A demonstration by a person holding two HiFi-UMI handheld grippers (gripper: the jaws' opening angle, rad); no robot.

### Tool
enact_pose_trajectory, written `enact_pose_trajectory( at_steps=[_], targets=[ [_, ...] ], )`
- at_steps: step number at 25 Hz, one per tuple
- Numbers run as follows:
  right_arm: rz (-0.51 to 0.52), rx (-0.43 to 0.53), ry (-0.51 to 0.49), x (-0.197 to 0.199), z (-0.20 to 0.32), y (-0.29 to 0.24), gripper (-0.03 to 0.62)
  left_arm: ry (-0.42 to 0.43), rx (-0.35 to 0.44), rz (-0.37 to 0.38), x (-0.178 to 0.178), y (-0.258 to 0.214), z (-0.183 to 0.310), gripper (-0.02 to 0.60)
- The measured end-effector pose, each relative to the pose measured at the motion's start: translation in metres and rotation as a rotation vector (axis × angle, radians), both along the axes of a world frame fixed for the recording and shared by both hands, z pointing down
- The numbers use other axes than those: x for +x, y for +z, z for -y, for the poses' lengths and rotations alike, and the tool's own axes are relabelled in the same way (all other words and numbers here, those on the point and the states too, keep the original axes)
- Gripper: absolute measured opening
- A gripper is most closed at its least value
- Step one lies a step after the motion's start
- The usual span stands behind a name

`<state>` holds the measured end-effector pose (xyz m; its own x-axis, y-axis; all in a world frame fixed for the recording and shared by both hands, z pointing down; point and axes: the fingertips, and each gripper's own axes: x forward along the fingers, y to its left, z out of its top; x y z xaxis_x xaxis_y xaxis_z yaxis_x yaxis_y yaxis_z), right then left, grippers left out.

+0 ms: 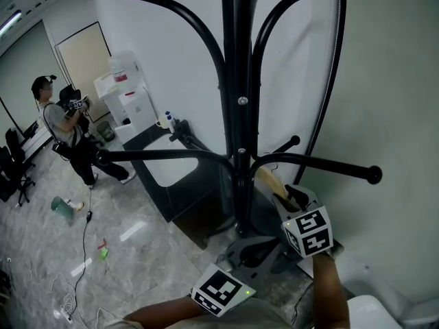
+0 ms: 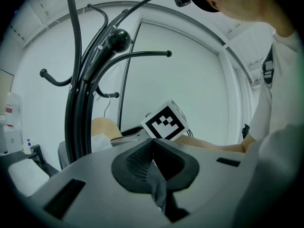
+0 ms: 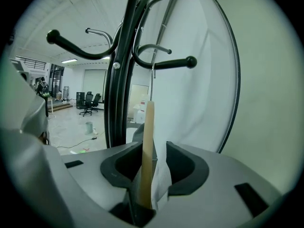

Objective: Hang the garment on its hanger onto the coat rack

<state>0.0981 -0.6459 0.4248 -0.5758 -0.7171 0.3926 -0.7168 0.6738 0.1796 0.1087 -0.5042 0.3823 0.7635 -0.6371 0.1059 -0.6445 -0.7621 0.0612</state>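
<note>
Garment [image 2: 158, 186] and its wooden hanger [image 3: 148, 146] are right up against the coat rack [image 1: 233, 101], low on the side of its pole nearest the white wall. The hanger stands upright, edge-on in the right gripper view. Its thin metal hook [image 3: 153, 72] rises to the rack's lower arms and crosses the one that ends in a ball [image 3: 190, 61]. Whether the hook actually bears on an arm cannot be made out.

The right gripper [image 3: 152, 152] sits just below that arm. Its jaws are released and spread wide, and the hanger and a flap of white cloth stand between them without being pinched. The left gripper [image 2: 152, 144] is lower and further out from the rack's pole. Its jaws are clenched together on a fold of the garment's dark grey cloth, which trails down from between them.

Beyond the rack, on the far side from the wall, a dark surface [image 1: 147, 142] runs along the back wall, with a water dispenser [image 1: 127, 98] behind it. A person [image 1: 65, 129] stands well away on the grey floor.
</note>
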Motion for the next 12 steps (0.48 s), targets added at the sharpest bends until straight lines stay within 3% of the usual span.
enact_pose_trajectory(
  at_steps=[8, 12],
  targets=[
    [0.048, 0.084, 0.082, 0.023, -0.031, -0.031, 0.125, 0.035, 0.004, 0.000, 0.006, 0.001, -0.006, 0.005],
    [0.111, 0.102, 0.133, 0.033, -0.058, -0.040, 0.054, 0.038, 0.004, -0.004, -0.001, 0.000, -0.012, 0.005]
  ],
)
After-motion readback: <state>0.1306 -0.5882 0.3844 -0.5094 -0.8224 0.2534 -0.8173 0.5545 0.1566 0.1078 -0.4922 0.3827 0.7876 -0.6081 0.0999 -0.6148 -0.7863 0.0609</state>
